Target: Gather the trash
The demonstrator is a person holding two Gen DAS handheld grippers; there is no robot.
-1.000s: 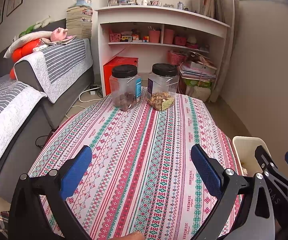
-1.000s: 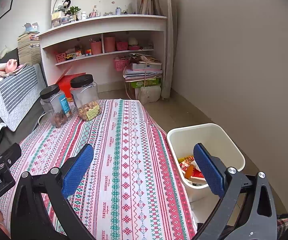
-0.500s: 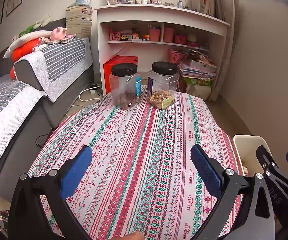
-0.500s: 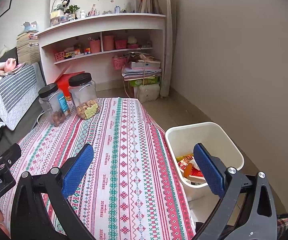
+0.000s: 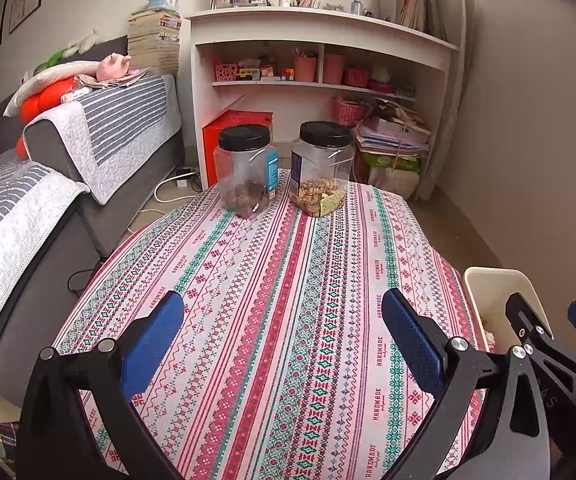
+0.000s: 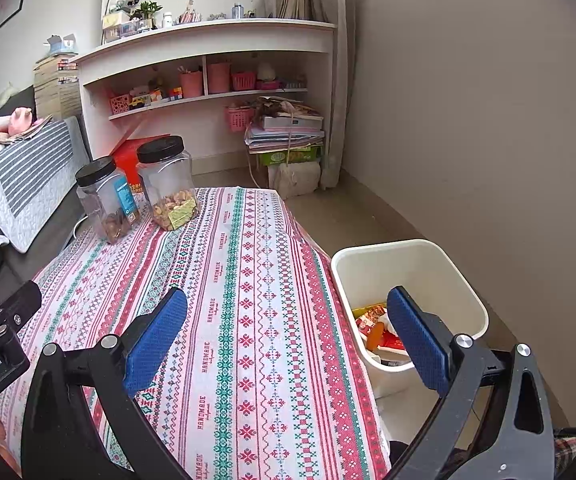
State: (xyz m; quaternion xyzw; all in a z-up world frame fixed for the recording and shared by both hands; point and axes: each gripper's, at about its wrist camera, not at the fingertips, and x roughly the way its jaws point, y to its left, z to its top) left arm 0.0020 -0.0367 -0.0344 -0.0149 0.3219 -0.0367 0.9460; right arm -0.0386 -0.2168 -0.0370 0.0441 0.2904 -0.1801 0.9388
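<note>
A tabletop [image 5: 288, 320] covered in a red, green and white patterned cloth carries two clear black-lidded jars [image 5: 246, 172] [image 5: 322, 168], side by side at its far end.

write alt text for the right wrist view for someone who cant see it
The open right gripper hovers empty over a table with a striped patterned tablecloth. To its right on the floor stands a white bin holding colourful wrappers. Two black-lidded clear jars of snacks stand at the table's far end, before white shelves.
</note>
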